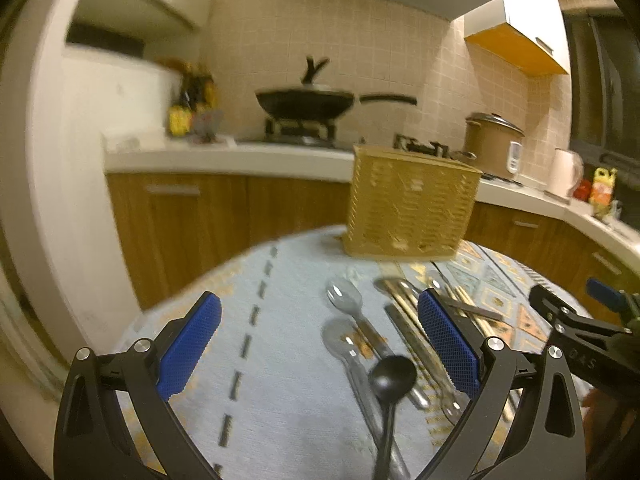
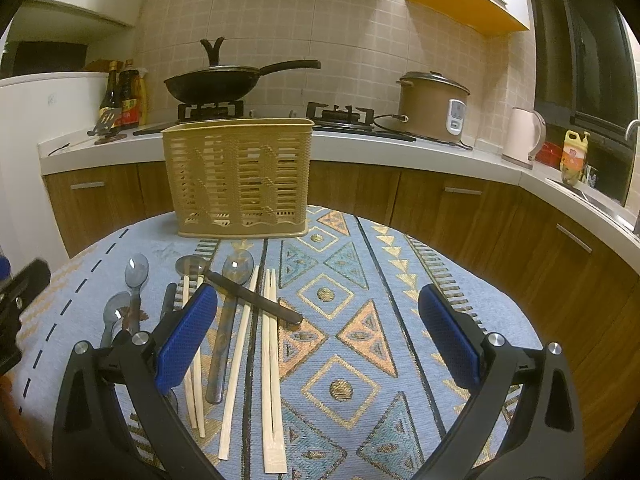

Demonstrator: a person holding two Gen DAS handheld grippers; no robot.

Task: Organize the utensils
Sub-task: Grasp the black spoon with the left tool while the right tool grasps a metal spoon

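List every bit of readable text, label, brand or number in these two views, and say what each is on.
"D4S", or close to it: faint embossed letters on the right gripper arm, left wrist view; uncertain.
Sauce bottles labels: too small to read.
Rice cooker control panel: print too small to read.
Yellow oil jug label: too blurred to read.
Utensil basket, spoons and chopsticks: no text visible.

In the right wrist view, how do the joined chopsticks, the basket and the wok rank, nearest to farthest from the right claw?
From the right claw:
1. Joined chopsticks, on the cloth between its fingers.
2. Basket, at the table's far edge.
3. Wok, on the stove behind.
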